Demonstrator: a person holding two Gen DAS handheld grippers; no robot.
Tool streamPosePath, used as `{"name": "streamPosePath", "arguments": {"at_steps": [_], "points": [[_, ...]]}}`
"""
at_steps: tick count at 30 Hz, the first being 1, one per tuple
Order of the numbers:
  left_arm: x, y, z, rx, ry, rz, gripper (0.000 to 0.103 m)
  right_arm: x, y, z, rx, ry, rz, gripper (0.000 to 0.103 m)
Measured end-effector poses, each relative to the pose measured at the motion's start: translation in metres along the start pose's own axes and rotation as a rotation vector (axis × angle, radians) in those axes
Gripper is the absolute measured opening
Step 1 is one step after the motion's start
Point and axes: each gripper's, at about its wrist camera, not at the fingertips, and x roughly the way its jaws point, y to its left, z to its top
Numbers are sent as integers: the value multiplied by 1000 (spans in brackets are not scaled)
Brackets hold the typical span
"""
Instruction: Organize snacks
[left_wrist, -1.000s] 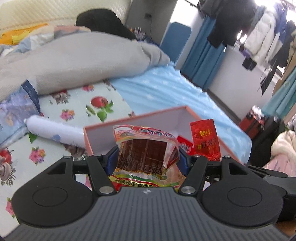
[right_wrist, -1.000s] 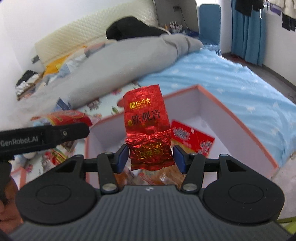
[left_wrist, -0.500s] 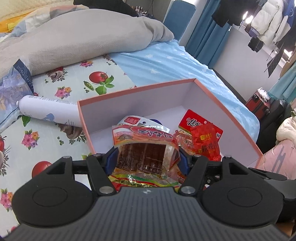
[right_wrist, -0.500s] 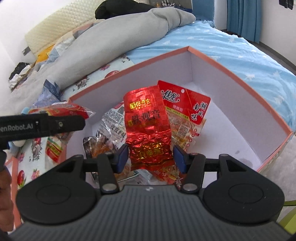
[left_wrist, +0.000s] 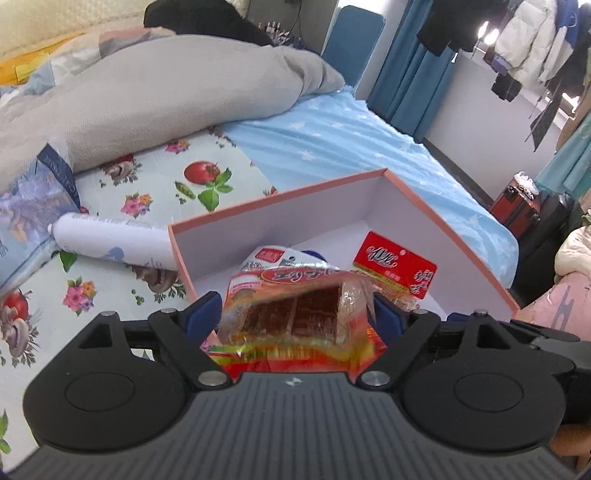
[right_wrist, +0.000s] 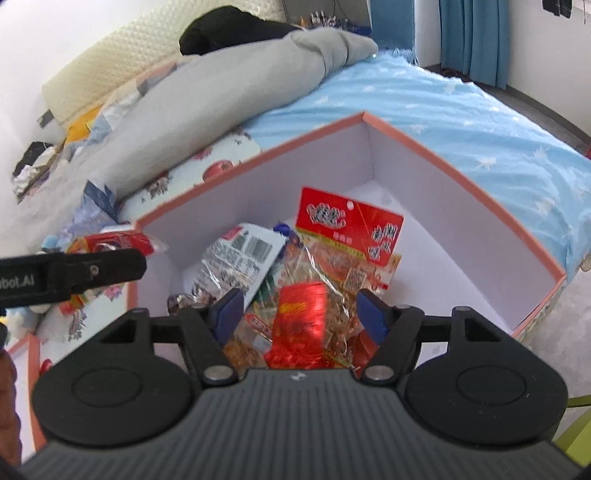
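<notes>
While both grippers are hovering over the pink-rimmed box (right_wrist: 436, 170), the sorting looks to be well under way: the left gripper (left_wrist: 295, 314) is letting its jaws spread, and the clear packet of brown snack slabs (left_wrist: 295, 314) is sitting loosely between the blue pads (left_wrist: 201, 314), tilting forward toward the box just ahead of the fingertips, so it seems to be in the middle of being released rather than gripped. On the other side, the right gripper (right_wrist: 299, 310) is likewise widening its jaws, with a clear gap showing on both sides of the shiny red foil tea sachet (right_wrist: 299, 317), which is blurred and appears to be dropping onto the pile directly below the fingers. Beyond those fingers, inside the box, several packets are already lying together: a red-headed clear bag with large Chinese characters (right_wrist: 347, 229), a white packet showing a barcode and fine print (right_wrist: 240, 258), and darker wrapped pieces at the near left. I judge that most of the visible snacks are already in the box, and these two are being added; whether more are waiting elsewhere I cannot tell. Left of the box, a white tube (left_wrist: 110, 243) is lying on the fruit-print sheet (left_wrist: 166, 184), apparently not a snack. As for writing, the black strap (right_wrist: 74, 273) at the left of the right wrist view is showing mirrored-looking lettering ending in "bot.AI"; the sachet's print is too blurred to read.
</notes>
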Motion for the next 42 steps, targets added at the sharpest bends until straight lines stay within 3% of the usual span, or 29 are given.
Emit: {"name": "streamPosePath", "arguments": {"at_steps": [6, 8, 20, 34, 42], "points": [[-37, -9, 8, 39, -68, 2, 98, -30, 6, 13, -28, -66, 6, 70], [-51, -12, 11, 41, -90, 3, 98, -40, 8, 16, -31, -89, -2, 85], [-155, -28, 12, 53, -215, 7, 98, -123, 17, 24, -47, -237, 6, 85], [-238, -41, -38, 81, -316, 15, 98, -206, 36, -21, -74, -377, 15, 85], [-255, -34, -79, 61, -343, 38, 98, -216, 39, -51, -95, -428, 2, 85]]}}
